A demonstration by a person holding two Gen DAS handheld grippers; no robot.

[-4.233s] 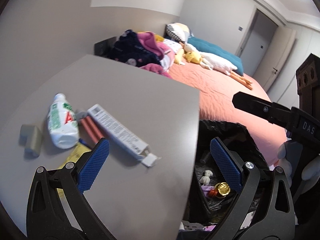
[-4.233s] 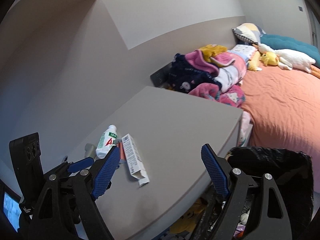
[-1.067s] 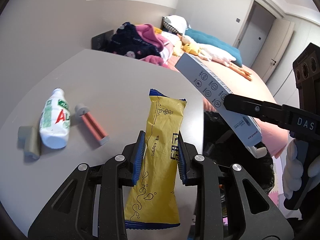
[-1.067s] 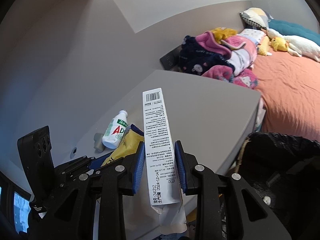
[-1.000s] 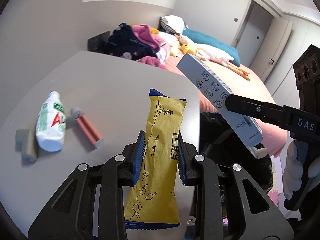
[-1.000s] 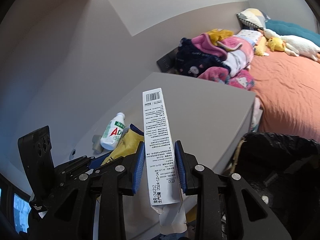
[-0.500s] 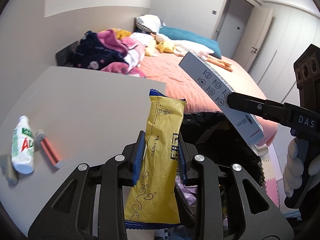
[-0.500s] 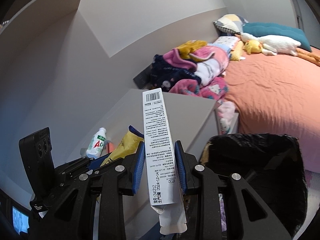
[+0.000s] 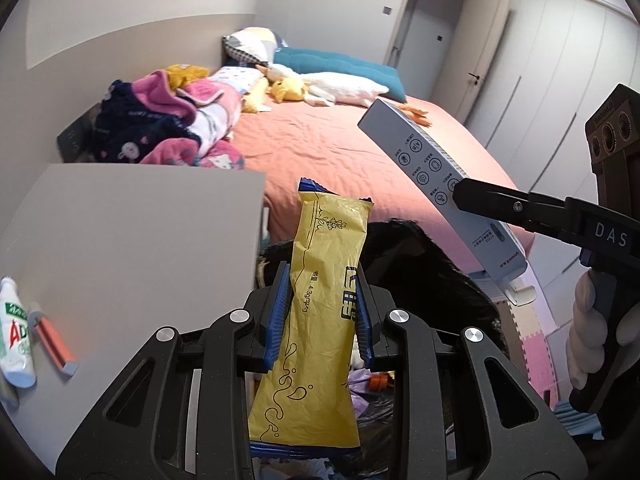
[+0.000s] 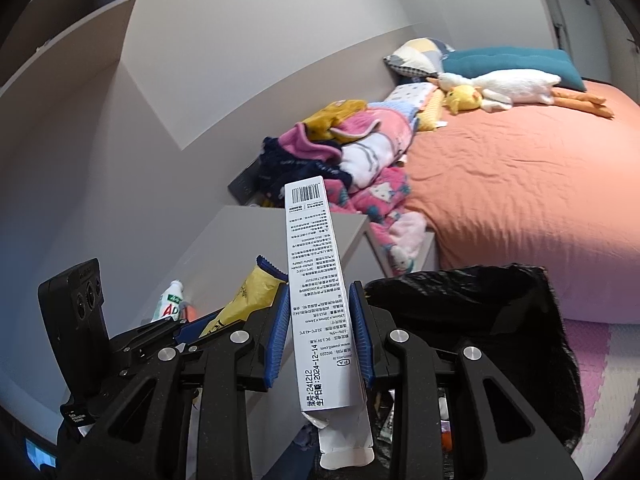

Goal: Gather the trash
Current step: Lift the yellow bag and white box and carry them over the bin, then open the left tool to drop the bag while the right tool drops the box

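My left gripper (image 9: 320, 316) is shut on a yellow snack wrapper (image 9: 320, 304), which stands upright between the blue pads over the black-lined trash bin (image 9: 432, 276). My right gripper (image 10: 320, 332) is shut on a long white carton (image 10: 316, 280) with a barcode, its open flap hanging below the jaws. In the left wrist view that carton (image 9: 440, 184) slants above the bin's far side. The bin (image 10: 480, 312) sits just right of the carton in the right wrist view, with several scraps inside.
A grey table (image 9: 132, 240) on the left carries a white bottle (image 9: 14, 332) and an orange tube (image 9: 52, 340). Behind lies a bed with an orange sheet (image 9: 340, 144), piled blankets (image 9: 168, 124) and plush toys. Foam floor mats (image 9: 532, 344) lie right of the bin.
Both grippers have swung right, off the table and toward the bin, each still gripping its item. The bottle and tube have slid to the left edge of the left wrist view.
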